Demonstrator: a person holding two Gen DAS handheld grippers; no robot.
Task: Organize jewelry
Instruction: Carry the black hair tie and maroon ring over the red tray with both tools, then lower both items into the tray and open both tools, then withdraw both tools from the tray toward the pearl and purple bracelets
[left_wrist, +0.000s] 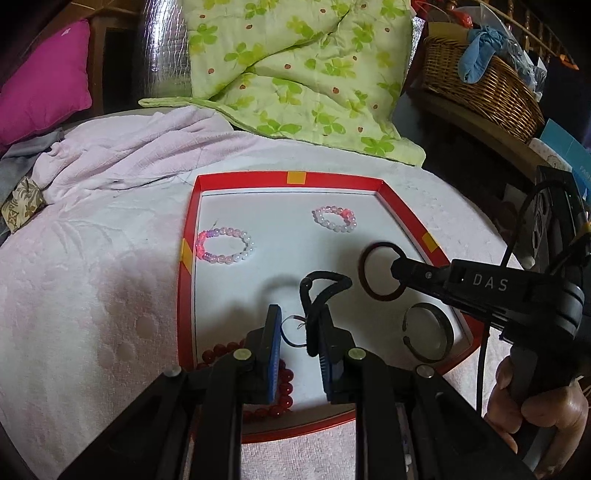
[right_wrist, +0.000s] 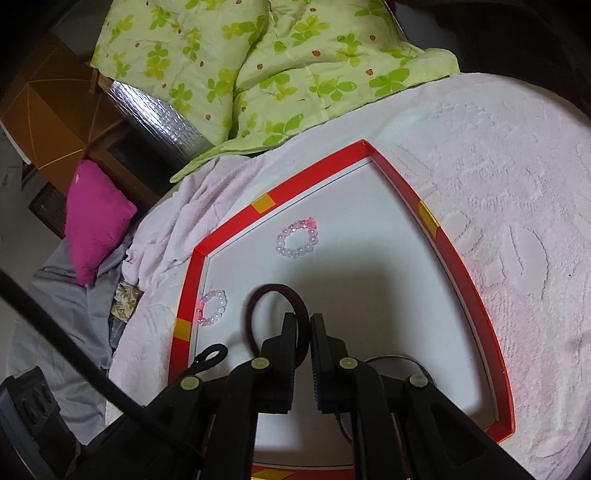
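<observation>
The left wrist view takes in the whole red-rimmed tray (left_wrist: 188, 221) with its white floor, resting on a pale pink towel (left_wrist: 92, 258). Low in the middle of that frame the left gripper (left_wrist: 299, 332) has its jaws standing a little apart, a black hair tie (left_wrist: 325, 282) hanging against the right blue pad; whether both pads press it I cannot tell. A small thin ring (left_wrist: 291, 332) lies on the tray floor in the gap between them.

Only this view shows the red bead bracelet (left_wrist: 284, 384) at the tray's lower left under the left gripper, the dark open cuff bangle (left_wrist: 428, 332) at lower right, and the person's hand (left_wrist: 535, 406) at the right edge holding the right gripper (left_wrist: 397, 267), whose tip is clamped on a dark thin bangle (left_wrist: 380, 273) right of centre. A wicker basket (left_wrist: 480, 81) sits upper right.

The right wrist view gives the close look: the right gripper (right_wrist: 303, 325), jaws nearly pressed together, pinches the bangle's (right_wrist: 273, 291) rim at lower centre. The hair tie's loop (right_wrist: 212, 354) shows at lower left.

Both views show two pink-and-white bead bracelets: one by the tray's left wall (left_wrist: 225, 247) (right_wrist: 212, 306), one toward the far side (left_wrist: 334, 218) (right_wrist: 297, 236). The green clover quilt (left_wrist: 295, 74) (right_wrist: 240, 66) and magenta cushion (left_wrist: 44, 81) (right_wrist: 96, 218) lie beyond.
</observation>
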